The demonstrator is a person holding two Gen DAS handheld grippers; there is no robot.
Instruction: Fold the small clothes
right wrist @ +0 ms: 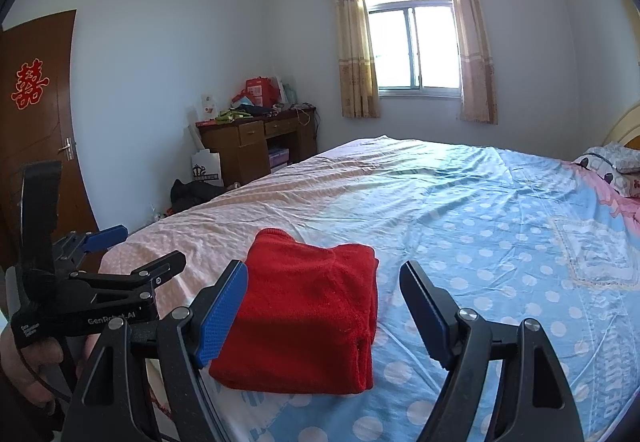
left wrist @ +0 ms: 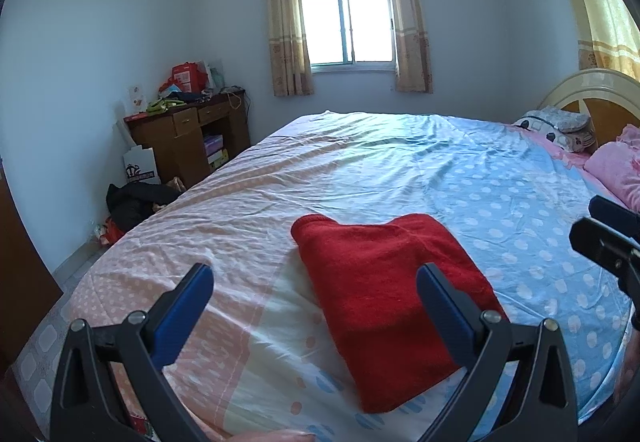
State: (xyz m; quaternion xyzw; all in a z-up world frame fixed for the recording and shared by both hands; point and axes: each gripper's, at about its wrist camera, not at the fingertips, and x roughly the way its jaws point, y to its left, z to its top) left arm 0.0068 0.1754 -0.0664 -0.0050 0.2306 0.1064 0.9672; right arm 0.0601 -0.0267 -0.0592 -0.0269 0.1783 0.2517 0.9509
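Observation:
A red knitted garment (left wrist: pixel 384 302) lies folded into a neat rectangle on the bed near its front edge; it also shows in the right wrist view (right wrist: pixel 308 318). My left gripper (left wrist: pixel 316 282) is open and empty, held above and just short of the garment. My right gripper (right wrist: pixel 324 282) is open and empty, also above the garment's near side. In the right wrist view the left gripper (right wrist: pixel 120 246) shows at the left, held in a hand. In the left wrist view the right gripper (left wrist: pixel 608 230) shows at the right edge.
The bed sheet (left wrist: pixel 400 170) is pink, white and blue with polka dots. Pillows and a pink quilt (left wrist: pixel 616 166) lie by the headboard at right. A cluttered wooden desk (left wrist: pixel 192 130) stands past the bed's left side, with a dark bag on the floor. A door (right wrist: pixel 36 122) is at left.

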